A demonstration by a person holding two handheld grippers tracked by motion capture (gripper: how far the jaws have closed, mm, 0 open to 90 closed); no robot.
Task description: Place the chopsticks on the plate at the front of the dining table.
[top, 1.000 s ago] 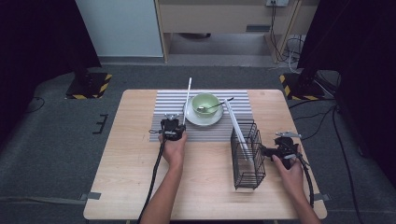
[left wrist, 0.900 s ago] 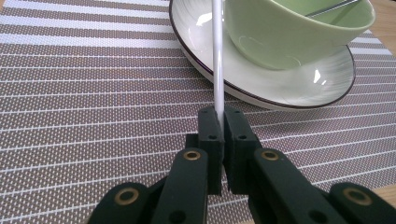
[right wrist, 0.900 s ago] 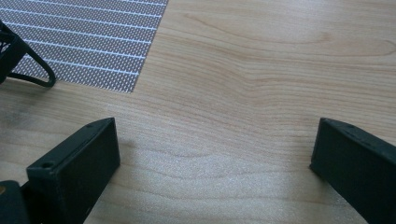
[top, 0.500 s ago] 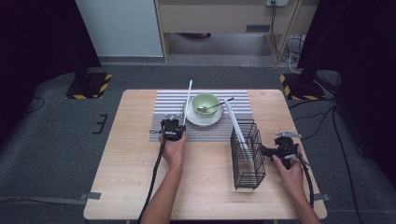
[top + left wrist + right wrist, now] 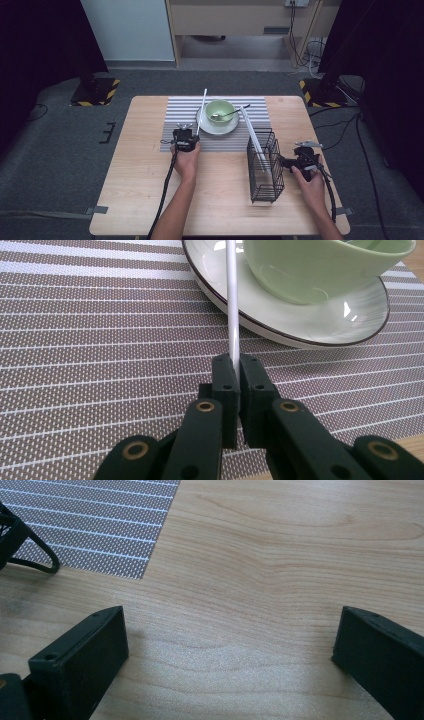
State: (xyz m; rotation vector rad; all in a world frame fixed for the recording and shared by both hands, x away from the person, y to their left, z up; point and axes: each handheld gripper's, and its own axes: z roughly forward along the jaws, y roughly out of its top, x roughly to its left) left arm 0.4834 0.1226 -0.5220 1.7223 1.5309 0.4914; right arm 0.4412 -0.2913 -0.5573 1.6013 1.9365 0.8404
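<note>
**Left hand-held gripper pinches white chopstick; rack lies to the lower right**

Left hand-held gripper (image 5: 185,136), centre-left of the high view, is clamped on the near end of a white chopstick (image 5: 201,112). In the left gripper view both pads press the stick (image 5: 232,315) between them. Long axis runs from the jaws up toward the top of the frame, passing the left rim of the saucer (image 5: 217,128) that carries the green bowl (image 5: 220,111).

Black wire rack (image 5: 264,166) stands lower right of centre on the desk (image 5: 130,170), well apart from the left hand, with a second white chopstick (image 5: 252,137) leaning in it. Likely destination, so the carry goes rightward and toward the bottom edge.

Right hand-held gripper (image 5: 289,161) sits just beside the rack's right side, jaws wide apart over bare wood and holding nothing. Left forearm extends straight up from the bottom edge.
</note>
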